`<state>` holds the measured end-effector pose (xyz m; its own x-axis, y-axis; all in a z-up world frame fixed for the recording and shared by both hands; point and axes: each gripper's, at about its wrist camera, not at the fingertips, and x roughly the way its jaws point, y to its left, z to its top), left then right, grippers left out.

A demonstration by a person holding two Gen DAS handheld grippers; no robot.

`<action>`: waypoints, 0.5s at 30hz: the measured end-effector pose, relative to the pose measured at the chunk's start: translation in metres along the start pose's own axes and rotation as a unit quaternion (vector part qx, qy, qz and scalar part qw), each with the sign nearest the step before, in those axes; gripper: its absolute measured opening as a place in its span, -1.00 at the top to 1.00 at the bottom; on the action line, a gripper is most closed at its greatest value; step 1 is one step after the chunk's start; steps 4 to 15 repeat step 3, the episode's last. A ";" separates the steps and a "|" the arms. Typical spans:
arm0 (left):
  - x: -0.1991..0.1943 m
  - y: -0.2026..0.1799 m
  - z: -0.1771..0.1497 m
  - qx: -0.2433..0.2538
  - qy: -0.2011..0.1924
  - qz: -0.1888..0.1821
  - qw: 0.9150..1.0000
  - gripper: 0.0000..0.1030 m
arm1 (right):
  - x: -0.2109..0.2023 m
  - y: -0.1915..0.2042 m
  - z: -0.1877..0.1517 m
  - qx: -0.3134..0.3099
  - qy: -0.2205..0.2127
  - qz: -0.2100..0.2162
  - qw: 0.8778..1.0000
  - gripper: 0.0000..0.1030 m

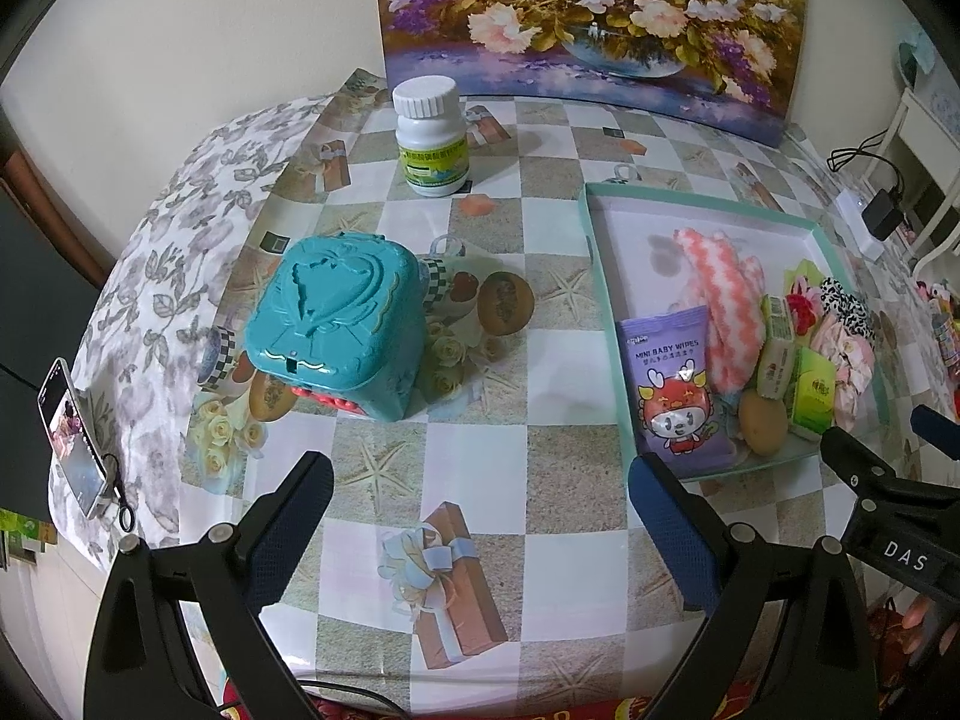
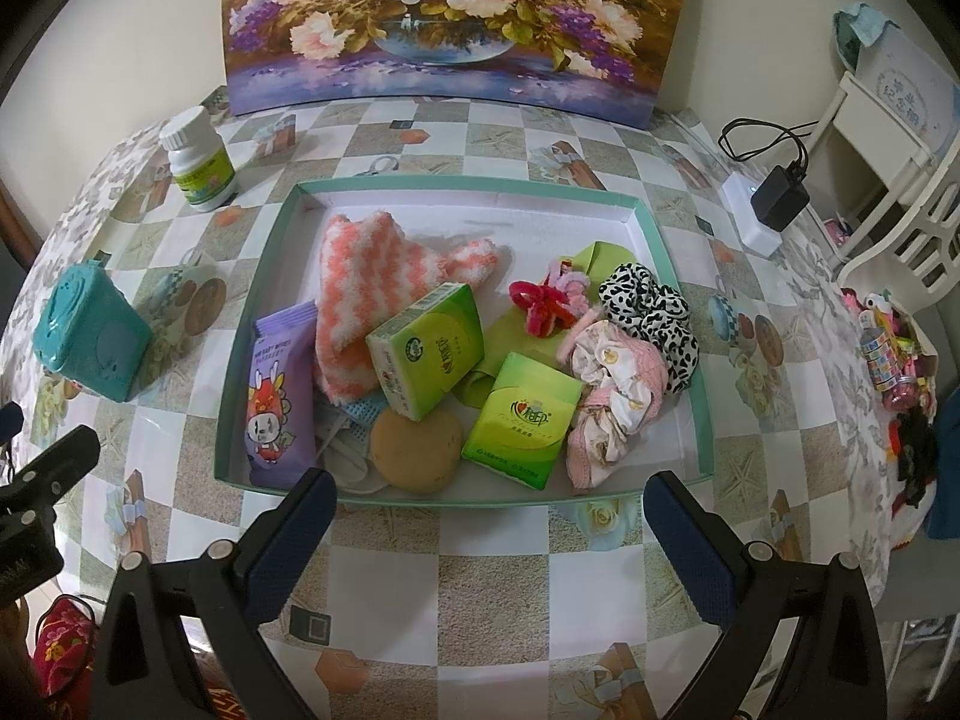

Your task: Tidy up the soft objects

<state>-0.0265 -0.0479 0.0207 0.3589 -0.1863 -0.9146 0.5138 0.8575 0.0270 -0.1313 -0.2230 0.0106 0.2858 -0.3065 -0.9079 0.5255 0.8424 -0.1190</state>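
Note:
A teal-rimmed shallow box [image 2: 252, 312] [image 1: 591, 228] holds several soft items: a pink-and-white fuzzy sock [image 2: 366, 282] [image 1: 729, 300], a purple baby wipes pack [image 2: 279, 402] [image 1: 675, 384], two green tissue packs [image 2: 429, 342] [image 2: 522, 420], a round tan sponge [image 2: 414, 450] [image 1: 762, 423], a black-and-white scrunchie [image 2: 654, 312], a pink cloth [image 2: 612, 402] and a red hair tie [image 2: 540, 306]. My right gripper [image 2: 492, 516] is open and empty just before the box's near edge. My left gripper [image 1: 480, 492] is open and empty over the tablecloth, left of the box.
A teal plastic case [image 1: 336, 324] [image 2: 90, 336] and a white pill bottle [image 1: 429, 138] [image 2: 201, 159] stand left of the box. A flower painting [image 1: 594, 18] leans on the wall. A phone [image 1: 72, 438] lies at the left table edge. A charger [image 2: 777, 198] sits at the right.

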 end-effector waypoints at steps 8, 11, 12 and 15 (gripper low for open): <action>0.002 0.000 0.000 0.000 0.004 -0.001 1.000 -0.92 | 0.000 0.000 0.000 0.000 0.000 0.000 1.000 -1.00; 0.002 0.000 0.000 0.000 0.004 -0.001 1.000 -0.92 | 0.000 0.000 0.000 0.000 0.000 0.000 1.000 -1.00; 0.002 0.000 0.000 0.000 0.004 -0.001 1.000 -0.92 | 0.000 0.000 0.000 0.000 0.000 0.000 1.000 -1.00; 0.002 0.000 0.000 0.000 0.004 -0.001 1.000 -0.92 | 0.000 0.000 0.000 0.000 0.000 0.000 1.000 -1.00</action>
